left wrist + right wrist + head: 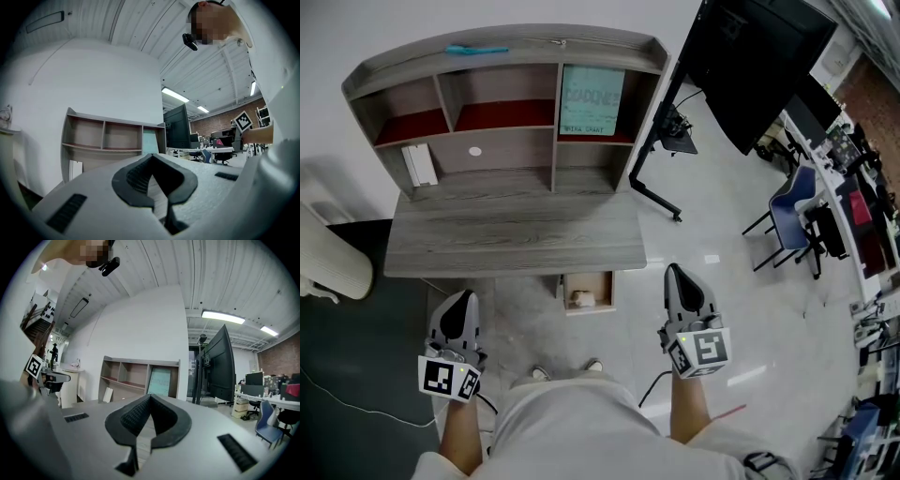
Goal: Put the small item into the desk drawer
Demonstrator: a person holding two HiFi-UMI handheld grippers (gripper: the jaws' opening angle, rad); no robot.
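A black screen [759,56] and blue chair [792,211] stand on pale floor [712,234].

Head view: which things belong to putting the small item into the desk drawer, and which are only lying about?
For the job: desk, open drawer, small item inside it, left gripper and right gripper, both shut and empty.
Lying about: teal object, teal sheet, black screen, blue chair.

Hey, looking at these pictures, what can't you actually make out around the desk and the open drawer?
- Small item in the open drawer: too small in the head view to identify; neither gripper view shows it.
- Drawer's rear: head view, hidden under the desk top.
- Print on the pale green sheet in the hutch: too small in every view.
- Turquoise thing on the hutch's top: head view, too small to identify.
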